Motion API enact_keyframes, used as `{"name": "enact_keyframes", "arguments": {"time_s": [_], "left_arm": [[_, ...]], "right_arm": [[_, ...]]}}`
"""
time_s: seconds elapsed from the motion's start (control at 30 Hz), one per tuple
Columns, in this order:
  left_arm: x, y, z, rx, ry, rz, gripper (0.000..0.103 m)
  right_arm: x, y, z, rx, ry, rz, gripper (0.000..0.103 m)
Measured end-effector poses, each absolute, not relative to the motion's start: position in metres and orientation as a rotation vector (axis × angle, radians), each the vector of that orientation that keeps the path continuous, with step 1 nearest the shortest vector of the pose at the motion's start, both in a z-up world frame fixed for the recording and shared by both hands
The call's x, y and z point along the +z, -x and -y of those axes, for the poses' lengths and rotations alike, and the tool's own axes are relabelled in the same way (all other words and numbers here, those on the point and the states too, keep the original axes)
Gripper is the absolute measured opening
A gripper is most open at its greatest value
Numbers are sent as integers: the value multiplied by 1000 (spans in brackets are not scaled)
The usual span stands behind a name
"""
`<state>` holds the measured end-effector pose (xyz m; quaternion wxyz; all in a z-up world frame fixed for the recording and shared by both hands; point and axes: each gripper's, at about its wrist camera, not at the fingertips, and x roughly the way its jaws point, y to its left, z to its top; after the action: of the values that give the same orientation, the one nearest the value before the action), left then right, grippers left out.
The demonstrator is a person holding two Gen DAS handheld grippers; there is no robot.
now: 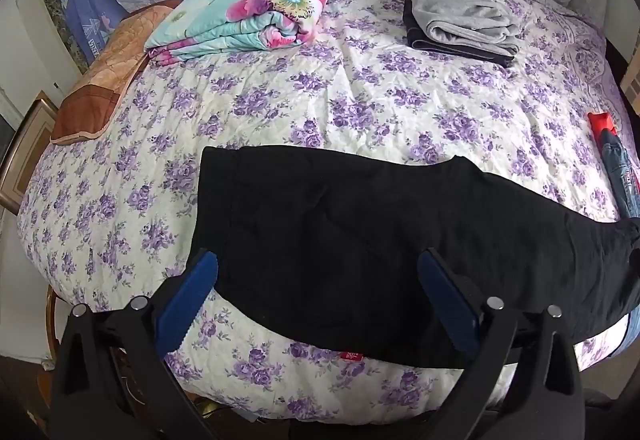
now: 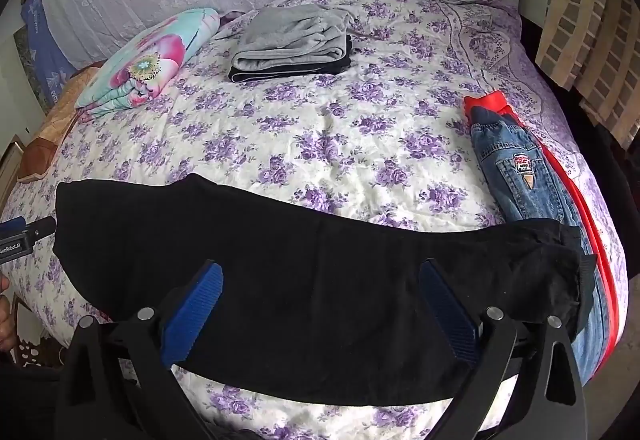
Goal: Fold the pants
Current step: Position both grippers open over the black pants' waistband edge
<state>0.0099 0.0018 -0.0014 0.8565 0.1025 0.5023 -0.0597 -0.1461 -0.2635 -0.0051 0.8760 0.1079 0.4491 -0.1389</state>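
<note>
Black pants (image 1: pixel 360 232) lie flat across the near part of the flower-print bed (image 1: pixel 360 100), stretched from left to right. A red tag (image 1: pixel 352 355) shows at their near edge. My left gripper (image 1: pixel 318 258) hovers over the pants' left end, open, with nothing pinched between its blue pads. In the right wrist view the pants (image 2: pixel 320 280) run to the right, where their end lies over a pair of jeans (image 2: pixel 516 176). My right gripper (image 2: pixel 322 268) stands open above that right half, gripping nothing. One of the left gripper's fingers (image 2: pixel 24 228) shows at the pants' left end.
A folded grey and black clothes stack (image 2: pixel 292 44) sits at the back of the bed. A folded floral quilt (image 1: pixel 248 8) and a brown blanket (image 1: pixel 100 80) lie at the back left. The jeans rest on a red garment (image 2: pixel 492 100) by the right edge. A hand (image 2: pixel 5 320) shows at the left.
</note>
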Motion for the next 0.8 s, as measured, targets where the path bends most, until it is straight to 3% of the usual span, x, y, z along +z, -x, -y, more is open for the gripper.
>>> {"name": "enact_keyframes", "arguments": {"time_s": [0.8], "left_arm": [[-4, -12, -5, -123, -213, -1059, 98]], "right_arm": [[-11, 139, 261, -298, -213, -947, 99]]}}
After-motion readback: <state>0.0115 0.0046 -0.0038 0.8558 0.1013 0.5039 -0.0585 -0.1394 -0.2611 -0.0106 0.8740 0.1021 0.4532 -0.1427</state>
